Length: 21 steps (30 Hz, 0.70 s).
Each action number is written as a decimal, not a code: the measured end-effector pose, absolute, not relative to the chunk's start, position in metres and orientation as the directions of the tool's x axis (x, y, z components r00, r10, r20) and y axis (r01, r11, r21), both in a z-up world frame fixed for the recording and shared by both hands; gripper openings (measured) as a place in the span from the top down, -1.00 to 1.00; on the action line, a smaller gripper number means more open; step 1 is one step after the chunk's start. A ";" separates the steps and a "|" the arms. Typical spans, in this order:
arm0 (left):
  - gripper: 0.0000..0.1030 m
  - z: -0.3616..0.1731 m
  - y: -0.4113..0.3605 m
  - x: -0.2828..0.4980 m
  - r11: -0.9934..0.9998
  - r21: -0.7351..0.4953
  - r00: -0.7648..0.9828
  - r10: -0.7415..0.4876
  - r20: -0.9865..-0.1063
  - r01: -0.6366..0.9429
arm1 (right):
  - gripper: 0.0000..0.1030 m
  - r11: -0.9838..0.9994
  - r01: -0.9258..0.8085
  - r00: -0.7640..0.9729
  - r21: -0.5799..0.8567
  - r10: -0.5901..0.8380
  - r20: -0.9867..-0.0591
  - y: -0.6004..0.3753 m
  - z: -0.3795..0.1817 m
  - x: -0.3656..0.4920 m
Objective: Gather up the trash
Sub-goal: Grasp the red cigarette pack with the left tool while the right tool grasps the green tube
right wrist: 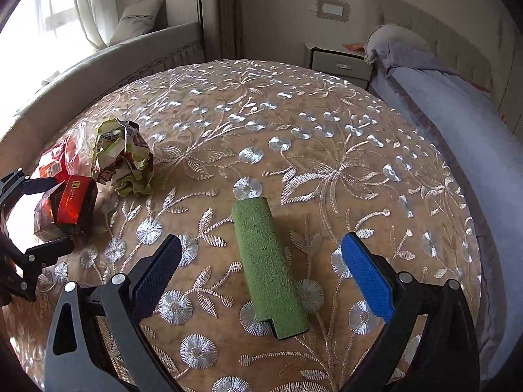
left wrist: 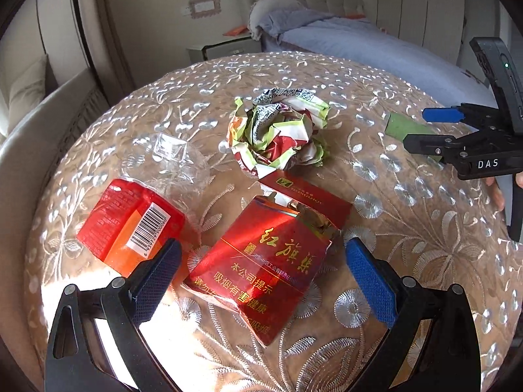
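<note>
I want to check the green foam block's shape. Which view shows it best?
The right wrist view: the green foam block lies whole between the open fingers. The left wrist view shows only one end, partly behind the right gripper.

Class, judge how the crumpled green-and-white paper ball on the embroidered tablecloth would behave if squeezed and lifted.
The crumpled green-and-white paper ball looks hollow and loosely folded, so it is probably light and would crush under pressure. Its irregular creases likely resist rolling and give grip.

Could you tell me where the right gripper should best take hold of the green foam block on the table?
Probably mid-length, across its narrow width. The green foam block lies flat with its long axis running away between the open jaws of the right gripper, so coming down from above should put a pad on each long side.
</note>
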<state>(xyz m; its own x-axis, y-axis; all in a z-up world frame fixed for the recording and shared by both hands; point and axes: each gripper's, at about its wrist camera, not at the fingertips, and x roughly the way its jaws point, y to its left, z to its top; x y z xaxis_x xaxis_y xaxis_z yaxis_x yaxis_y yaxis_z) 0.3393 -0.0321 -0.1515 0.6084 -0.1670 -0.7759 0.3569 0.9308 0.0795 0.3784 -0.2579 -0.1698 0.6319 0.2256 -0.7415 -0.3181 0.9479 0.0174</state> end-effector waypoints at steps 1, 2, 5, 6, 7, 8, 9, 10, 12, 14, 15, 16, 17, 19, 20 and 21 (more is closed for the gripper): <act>-0.88 -0.153 -0.032 0.342 0.932 0.086 0.601 -0.156 -0.784 0.353 | -0.52 0.946 -0.323 0.625 0.022 0.230 -0.746 -0.257 -0.171 0.379; -0.66 -0.155 -0.030 0.345 0.934 0.075 0.589 -0.158 -0.793 0.351 | -0.38 0.943 -0.331 0.609 0.024 0.233 -0.758 -0.256 -0.174 0.380; -0.03 -0.154 -0.026 0.347 0.935 0.029 0.583 -0.196 -0.789 0.354 | 0.26 0.944 -0.331 0.609 0.004 0.216 -0.763 -0.253 -0.174 0.381; -0.01 -0.153 -0.028 0.346 0.934 0.032 0.581 -0.194 -0.791 0.356 | 0.40 0.941 -0.338 0.614 -0.003 0.219 -0.759 -0.252 -0.173 0.379; 0.02 -0.153 -0.031 0.344 0.936 0.053 0.590 -0.175 -0.788 0.348 | 0.44 0.938 -0.347 0.614 -0.001 0.226 -0.756 -0.251 -0.173 0.377; 0.03 -0.153 -0.033 0.342 0.935 0.073 0.600 -0.161 -0.784 0.346 | 0.44 0.938 -0.348 0.618 -0.003 0.227 -0.753 -0.250 -0.173 0.373; 0.04 -0.152 -0.035 0.339 0.935 0.089 0.608 -0.149 -0.780 0.343 | 0.44 0.937 -0.349 0.629 -0.012 0.224 -0.744 -0.250 -0.171 0.369; 0.04 -0.150 -0.036 0.336 0.936 0.094 0.616 -0.146 -0.774 0.340 | 0.45 0.936 -0.351 0.637 -0.021 0.222 -0.738 -0.249 -0.170 0.366; 0.04 -0.141 -0.039 0.327 0.936 0.088 0.630 -0.159 -0.760 0.342 | 0.45 0.935 -0.354 0.655 -0.028 0.226 -0.722 -0.250 -0.164 0.356; 0.04 -0.128 -0.045 0.316 0.934 0.107 0.656 -0.154 -0.739 0.341 | 0.45 0.934 -0.358 0.663 -0.022 0.237 -0.710 -0.252 -0.157 0.346; 0.04 -0.120 -0.048 0.310 0.932 0.121 0.671 -0.151 -0.726 0.341 | 0.45 0.933 -0.360 0.671 -0.022 0.242 -0.701 -0.254 -0.151 0.339; 0.04 -0.112 -0.052 0.303 0.930 0.136 0.686 -0.147 -0.713 0.341 | 0.45 0.932 -0.361 0.677 -0.023 0.245 -0.693 -0.255 -0.146 0.333; 0.04 -0.104 -0.057 0.296 0.928 0.147 0.700 -0.146 -0.699 0.341 | 0.45 0.930 -0.366 0.687 -0.027 0.251 -0.682 -0.258 -0.139 0.323; 0.04 -0.088 -0.068 0.280 0.923 0.155 0.721 -0.162 -0.674 0.352 | 0.45 0.929 -0.369 0.703 -0.031 0.257 -0.663 -0.261 -0.128 0.309; 0.04 -0.081 -0.074 0.272 0.920 0.156 0.728 -0.172 -0.663 0.360 | 0.45 0.928 -0.371 0.713 -0.034 0.261 -0.651 -0.263 -0.122 0.300; 0.04 -0.074 -0.082 0.264 0.916 0.157 0.735 -0.185 -0.652 0.369 | 0.45 0.927 -0.373 0.721 -0.038 0.264 -0.641 -0.267 -0.115 0.289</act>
